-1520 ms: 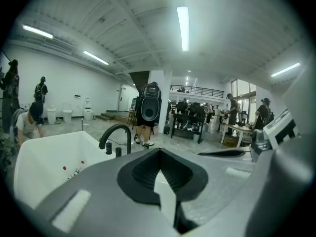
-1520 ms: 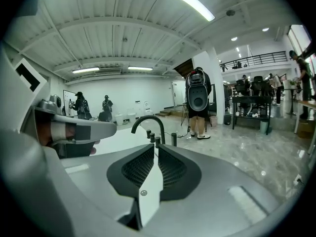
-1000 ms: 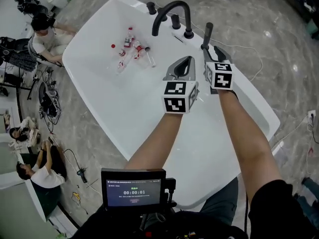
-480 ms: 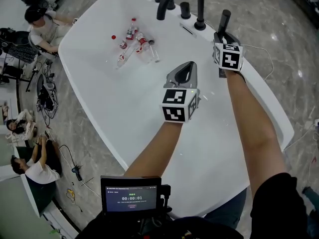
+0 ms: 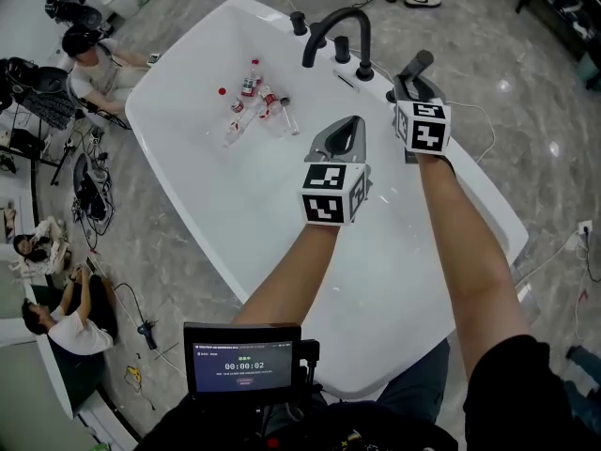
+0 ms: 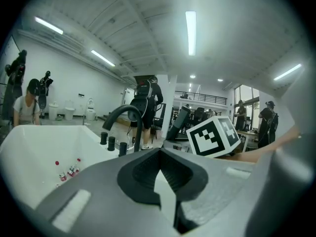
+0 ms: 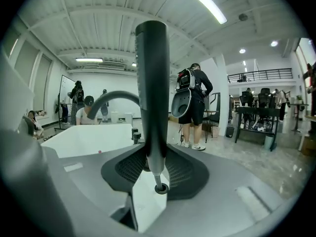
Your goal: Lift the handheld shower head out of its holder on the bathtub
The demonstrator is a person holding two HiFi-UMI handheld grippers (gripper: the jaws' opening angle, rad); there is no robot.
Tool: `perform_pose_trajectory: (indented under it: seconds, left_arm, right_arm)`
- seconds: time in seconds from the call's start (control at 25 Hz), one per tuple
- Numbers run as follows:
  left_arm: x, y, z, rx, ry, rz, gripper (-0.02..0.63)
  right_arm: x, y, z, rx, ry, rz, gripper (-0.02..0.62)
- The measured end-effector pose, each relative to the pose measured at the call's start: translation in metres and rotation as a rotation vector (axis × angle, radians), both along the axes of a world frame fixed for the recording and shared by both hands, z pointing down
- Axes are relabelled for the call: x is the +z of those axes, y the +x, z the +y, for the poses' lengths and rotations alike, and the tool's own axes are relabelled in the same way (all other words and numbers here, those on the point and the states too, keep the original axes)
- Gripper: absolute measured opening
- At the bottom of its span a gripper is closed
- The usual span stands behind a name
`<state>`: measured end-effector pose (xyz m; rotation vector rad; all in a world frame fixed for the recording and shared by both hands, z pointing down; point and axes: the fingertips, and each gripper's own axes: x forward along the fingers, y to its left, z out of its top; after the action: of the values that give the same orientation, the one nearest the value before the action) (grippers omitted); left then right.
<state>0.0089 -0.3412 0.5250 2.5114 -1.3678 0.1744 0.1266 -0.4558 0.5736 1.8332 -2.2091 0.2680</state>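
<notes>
- Step in hand, as judged: grasp made, lift starting. The right gripper (image 5: 409, 83) is seen clamped on the shower head (image 7: 152, 93), with its jaws pressed to both sides of the dark handle.
- The shower head is located at the bathtub (image 5: 246, 17) rim on the right, just beside the tap fittings. It is seen leaning, not upright.
- A thin stem and ring are visible under the handle's lower end in the right gripper view. Whether the end is clear of the holder (image 5: 391, 95) cannot be told.
- The left gripper (image 5: 344, 137) is held over the tub interior, jaws closed together on nothing, well apart from the handle.
- Next move calls for a pull along the handle's own axis, with the grip kept firm. Hose drag is to be expected as the handle is raised.
</notes>
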Motion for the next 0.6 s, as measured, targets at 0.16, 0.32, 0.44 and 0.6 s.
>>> perform_pose_trajectory:
  seconds: [0.16,0.32,0.44,0.6]
  left_arm:
    - [-0.060,0.005,0.020,0.021,0.031,0.000,0.000]
    - [-0.119,0.005,0.044,0.033,0.045,0.006,0.000]
    - [-0.163,0.001,0.067,0.039,0.052,0.009,0.000]
    - [-0.217,-0.008,0.089,0.044,0.078,0.017,0.000]
  right_arm:
    - [-0.062,-0.006,0.031,-0.006,0.034,0.002,0.144]
    - [-0.136,-0.016,0.071,-0.009,0.074,-0.010,0.144]
    - [-0.195,-0.027,0.111,-0.023,0.110,-0.010,0.144]
    - [-0.268,-0.034,0.159,-0.023,0.174,-0.010,0.144]
